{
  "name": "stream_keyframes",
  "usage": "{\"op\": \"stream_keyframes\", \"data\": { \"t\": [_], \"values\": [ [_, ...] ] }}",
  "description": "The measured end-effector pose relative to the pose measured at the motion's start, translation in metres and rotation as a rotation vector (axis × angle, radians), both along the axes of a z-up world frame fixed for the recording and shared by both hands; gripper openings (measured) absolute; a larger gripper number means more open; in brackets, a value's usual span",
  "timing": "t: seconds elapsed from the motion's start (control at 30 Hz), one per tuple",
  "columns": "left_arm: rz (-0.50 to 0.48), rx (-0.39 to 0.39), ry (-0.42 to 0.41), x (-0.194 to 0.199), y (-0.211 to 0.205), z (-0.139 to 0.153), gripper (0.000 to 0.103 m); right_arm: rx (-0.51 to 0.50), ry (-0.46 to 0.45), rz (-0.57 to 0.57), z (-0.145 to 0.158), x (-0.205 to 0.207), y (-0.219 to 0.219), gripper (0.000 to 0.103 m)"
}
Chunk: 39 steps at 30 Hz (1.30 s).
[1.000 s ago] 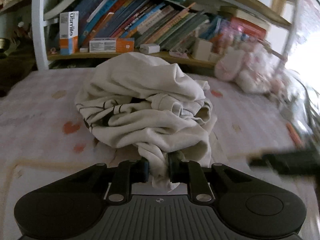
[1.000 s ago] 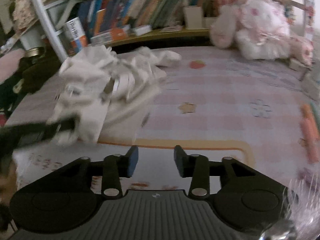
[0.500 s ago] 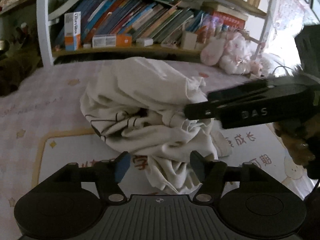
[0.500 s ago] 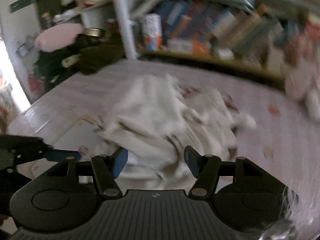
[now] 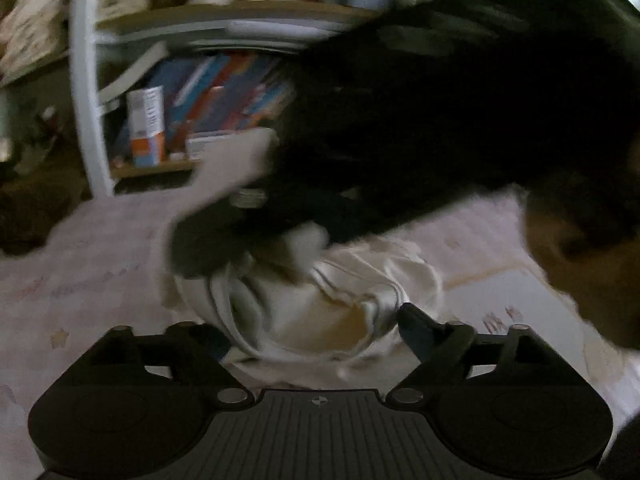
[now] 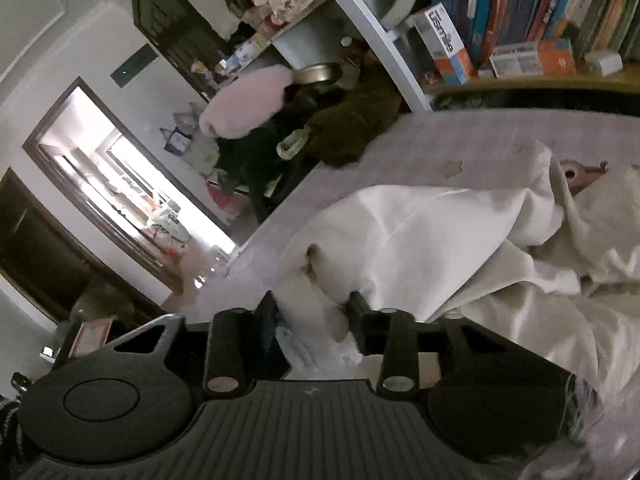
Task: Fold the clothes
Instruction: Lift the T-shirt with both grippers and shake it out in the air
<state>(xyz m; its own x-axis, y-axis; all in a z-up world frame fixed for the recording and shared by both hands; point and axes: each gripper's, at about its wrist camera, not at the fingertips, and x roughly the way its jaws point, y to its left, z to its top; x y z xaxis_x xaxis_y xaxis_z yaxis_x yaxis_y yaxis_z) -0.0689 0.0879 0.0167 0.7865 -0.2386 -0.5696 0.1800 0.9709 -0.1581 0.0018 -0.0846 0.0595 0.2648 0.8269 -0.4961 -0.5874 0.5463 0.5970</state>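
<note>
A crumpled white garment (image 5: 320,312) lies in a heap on the pink patterned bed (image 5: 80,280). My left gripper (image 5: 314,336) is open wide, its jaws on either side of the heap's near edge. The right gripper's dark body (image 5: 400,120) crosses the left wrist view above the heap and hides its far part. In the right wrist view the garment (image 6: 440,240) spreads to the right. My right gripper (image 6: 314,312) has a bunched fold of the white cloth between its jaws, which stand partly closed around it.
A white bookshelf (image 6: 520,32) with books and an orange-white box (image 6: 448,48) stands behind the bed. Dark clothes and a pink plush (image 6: 248,104) pile at the bed's left end. A white mat with printed characters (image 5: 508,312) lies under the garment.
My left gripper let go of the garment and opened wide. My right gripper swung across to the garment's left side and closed around a fold.
</note>
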Motion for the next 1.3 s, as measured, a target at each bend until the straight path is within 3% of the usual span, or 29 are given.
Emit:
{"op": "stream_keyframes", "data": {
  "t": [0.03, 0.07, 0.17, 0.3, 0.37, 0.53, 0.6, 0.63, 0.67, 0.7, 0.77, 0.87, 0.93, 0.97, 1.03, 1.07, 1.1, 1.17, 1.23, 1.3],
  "values": [
    [0.038, -0.026, 0.007, 0.004, 0.009, -0.001, 0.008, -0.003, -0.003, -0.023, 0.000, 0.000, -0.007, 0.047],
    [0.076, -0.052, 0.014, 0.007, 0.019, -0.002, 0.006, -0.006, -0.006, -0.045, 0.001, 0.001, -0.013, 0.049],
    [0.196, -0.153, 0.032, 0.017, 0.051, -0.006, 0.004, -0.067, -0.042, -0.119, 0.000, 0.001, -0.037, 0.057],
    [0.285, -0.380, 0.037, 0.013, 0.102, -0.003, 0.004, -0.342, -0.173, -0.125, -0.013, -0.005, -0.044, 0.057],
    [0.299, -0.454, 0.061, 0.017, 0.112, -0.006, 0.005, -0.407, -0.221, -0.099, -0.020, -0.007, -0.036, 0.057],
    [0.314, -0.468, 0.086, 0.022, 0.113, -0.009, 0.007, -0.472, -0.351, 0.041, -0.034, -0.016, 0.000, 0.065],
    [0.311, -0.478, 0.099, 0.021, 0.112, -0.010, 0.023, -0.541, -0.419, 0.133, -0.041, -0.022, 0.022, 0.065],
    [0.315, -0.488, 0.111, 0.018, 0.113, -0.012, 0.031, -0.567, -0.433, 0.170, -0.045, -0.024, 0.029, 0.058],
    [0.320, -0.499, 0.126, 0.017, 0.113, -0.013, 0.046, -0.590, -0.443, 0.205, -0.050, -0.026, 0.035, 0.047],
    [0.328, -0.507, 0.144, 0.016, 0.113, -0.015, 0.062, -0.613, -0.452, 0.239, -0.055, -0.027, 0.042, 0.022],
    [0.343, -0.530, 0.188, 0.012, 0.111, -0.023, 0.075, -0.568, -0.382, 0.239, -0.055, -0.026, 0.041, 0.015],
    [0.347, -0.556, 0.258, 0.007, 0.106, -0.038, 0.076, -0.481, -0.261, 0.224, -0.054, -0.022, 0.038, 0.011],
    [0.345, -0.526, 0.256, 0.006, 0.101, -0.043, 0.075, -0.408, -0.168, 0.266, -0.054, -0.022, 0.036, 0.010],
    [0.334, -0.498, 0.227, 0.007, 0.098, -0.041, 0.071, -0.370, -0.121, 0.290, -0.054, -0.023, 0.034, 0.010],
    [0.311, -0.440, 0.169, 0.009, 0.092, -0.038, 0.039, -0.317, -0.062, 0.324, -0.053, -0.025, 0.033, 0.010],
    [0.296, -0.411, 0.149, 0.014, 0.088, -0.035, 0.010, -0.309, -0.060, 0.331, -0.053, -0.027, 0.033, 0.010],
    [0.285, -0.386, 0.127, 0.019, 0.085, -0.029, 0.003, -0.300, -0.058, 0.337, -0.052, -0.029, 0.033, 0.011],
    [0.260, -0.344, 0.065, 0.029, 0.078, -0.013, 0.002, -0.321, -0.097, 0.298, -0.046, -0.027, 0.030, 0.022],
    [0.206, -0.321, -0.009, 0.035, 0.069, 0.008, 0.002, -0.358, -0.183, 0.225, -0.035, -0.023, 0.019, 0.049],
    [0.102, -0.316, -0.059, 0.041, 0.057, 0.030, 0.002, -0.409, -0.283, 0.146, -0.021, -0.020, 0.003, 0.060]
  ]
}}
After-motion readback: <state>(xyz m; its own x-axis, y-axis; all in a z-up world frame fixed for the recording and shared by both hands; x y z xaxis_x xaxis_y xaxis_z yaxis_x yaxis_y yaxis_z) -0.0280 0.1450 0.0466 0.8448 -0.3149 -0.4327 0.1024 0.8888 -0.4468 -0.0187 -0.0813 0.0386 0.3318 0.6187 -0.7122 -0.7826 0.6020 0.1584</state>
